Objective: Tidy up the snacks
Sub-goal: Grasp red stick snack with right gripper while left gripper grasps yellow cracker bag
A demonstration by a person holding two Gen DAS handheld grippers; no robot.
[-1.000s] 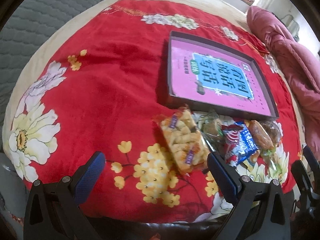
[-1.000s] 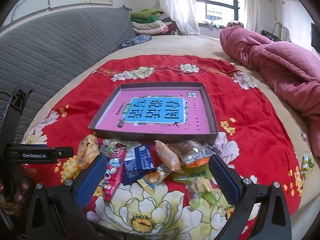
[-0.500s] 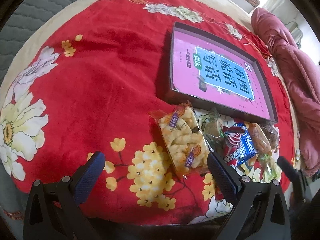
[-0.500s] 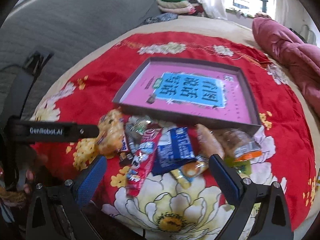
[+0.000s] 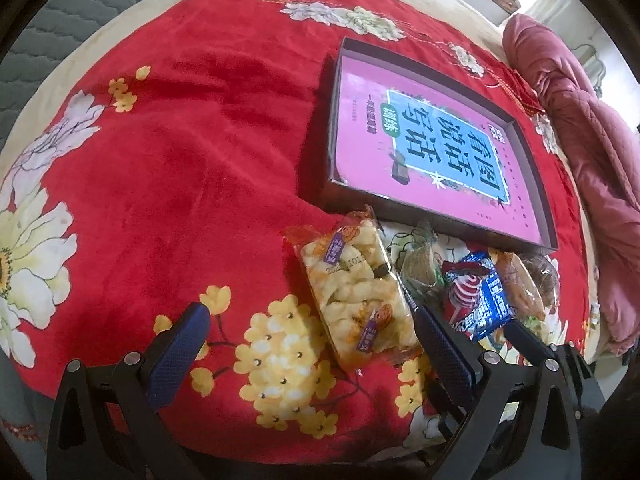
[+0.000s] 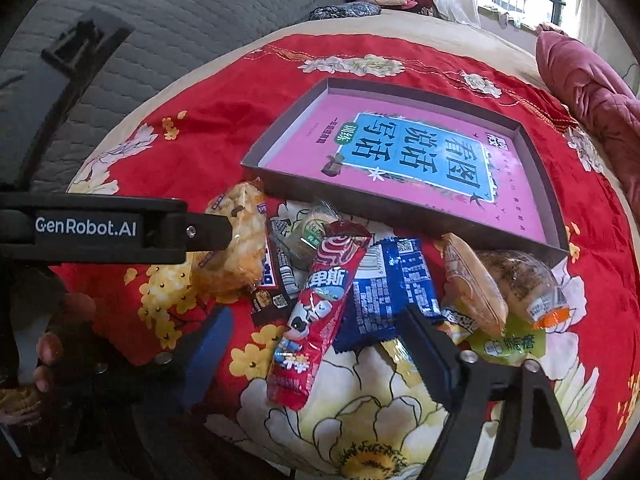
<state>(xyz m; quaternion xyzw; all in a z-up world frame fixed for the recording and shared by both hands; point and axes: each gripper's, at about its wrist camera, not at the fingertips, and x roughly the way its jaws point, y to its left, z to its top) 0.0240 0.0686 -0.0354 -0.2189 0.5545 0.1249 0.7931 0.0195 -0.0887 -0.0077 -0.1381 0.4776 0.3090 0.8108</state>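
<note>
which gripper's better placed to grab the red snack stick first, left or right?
Right. The right gripper already straddles the red snack stick, its fingers closing around it. The left gripper is open beside the yellow puffed-snack pack, further from the stick.

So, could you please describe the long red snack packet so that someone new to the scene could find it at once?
Start at the shallow box with the pink book cover inside, lying on the red floral blanket. Snacks are heaped along its near wall. The long red snack packet lies on top, slanting away from the box over a dark blue wrapper; it alone is a narrow red strip with a cartoon cow.
</note>
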